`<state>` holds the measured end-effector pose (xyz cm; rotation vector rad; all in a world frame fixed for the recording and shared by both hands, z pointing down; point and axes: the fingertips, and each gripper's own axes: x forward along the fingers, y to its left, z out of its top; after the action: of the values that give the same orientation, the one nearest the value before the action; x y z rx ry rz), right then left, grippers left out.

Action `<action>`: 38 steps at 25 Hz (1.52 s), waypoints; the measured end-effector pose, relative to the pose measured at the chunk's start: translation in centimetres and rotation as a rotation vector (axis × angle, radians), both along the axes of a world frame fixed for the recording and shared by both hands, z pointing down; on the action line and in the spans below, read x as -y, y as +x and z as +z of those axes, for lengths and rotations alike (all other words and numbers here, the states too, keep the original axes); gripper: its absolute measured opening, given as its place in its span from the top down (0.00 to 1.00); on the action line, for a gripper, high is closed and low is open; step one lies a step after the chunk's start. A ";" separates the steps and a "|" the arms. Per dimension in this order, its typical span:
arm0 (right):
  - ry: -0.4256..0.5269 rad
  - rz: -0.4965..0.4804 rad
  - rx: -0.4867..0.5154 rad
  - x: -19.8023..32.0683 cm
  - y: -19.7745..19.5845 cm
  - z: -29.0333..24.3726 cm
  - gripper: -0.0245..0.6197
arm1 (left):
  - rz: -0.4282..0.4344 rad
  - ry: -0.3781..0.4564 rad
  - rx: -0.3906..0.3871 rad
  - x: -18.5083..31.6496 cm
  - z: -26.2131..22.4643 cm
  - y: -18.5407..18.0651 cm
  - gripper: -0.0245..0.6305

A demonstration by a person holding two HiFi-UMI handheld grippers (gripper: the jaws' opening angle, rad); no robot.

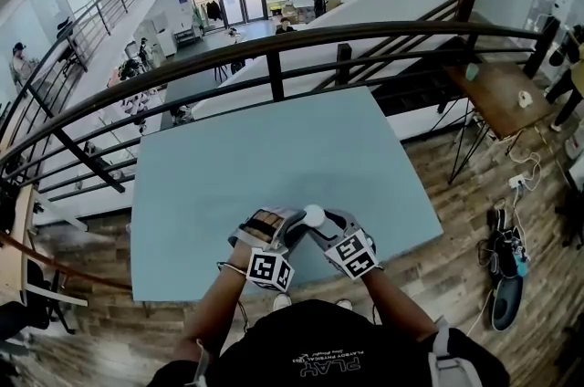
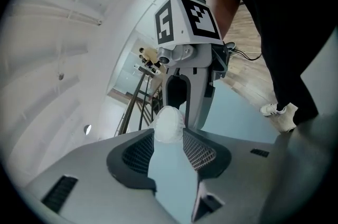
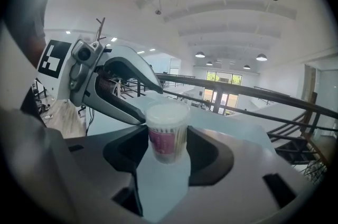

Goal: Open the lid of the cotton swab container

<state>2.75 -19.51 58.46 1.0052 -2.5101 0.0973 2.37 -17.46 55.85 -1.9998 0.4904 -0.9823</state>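
A: Where did we stand, starting from the biggest thing?

B: We had the table (image 1: 274, 166) under us, a flat, matt sheet of pale blue-green. We held both tools above its near edge, close to our body.

A: And the tongs?

B: Our right tongs (image 3: 168, 132) were clenched on the cotton swab container (image 3: 167, 145). It stood upright with the dark pads (image 3: 208, 157) against its lower wall on both sides, so it hung clear of the table. Our left tongs (image 2: 169, 139) stood spread wide, with a tip on either side of the lid (image 2: 169, 123) — around it but not yet biting, as far as we could judge.

A: So which step was that?

B: We judged it the start of the grip on the lid, which was still on. Next we would have needed to close the left tongs squarely on the lid's rim. Then, holding the right tongs steady, we would have lifted or twisted the lid off.

A: How would the things handle?

B: The container looked like a small, slightly tapered cup of thin clear plastic with a magenta label (image 3: 160, 139) — likely to flex under a hard squeeze. The lid was white, smooth and rounded, so it could slip. The left pads (image 2: 199, 151) had a fine grid texture that should have helped.
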 end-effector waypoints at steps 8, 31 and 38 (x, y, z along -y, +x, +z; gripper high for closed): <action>0.085 -0.055 -0.104 -0.3 -0.5 -0.1 0.60 | 0.025 -0.012 0.057 -0.4 0.3 -0.1 0.71; 0.118 -0.102 -0.118 -1.6 -1.4 0.0 0.65 | 0.027 -0.055 0.049 -1.9 0.2 -0.9 0.76; 0.127 -0.117 -0.127 -1.9 -1.6 0.1 0.64 | 0.030 -0.060 0.048 -2.5 -0.2 -1.1 0.79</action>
<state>1.10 -17.62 58.55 0.8809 -2.4759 -0.1575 1.24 -14.93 55.61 -2.0260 0.4078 -1.0353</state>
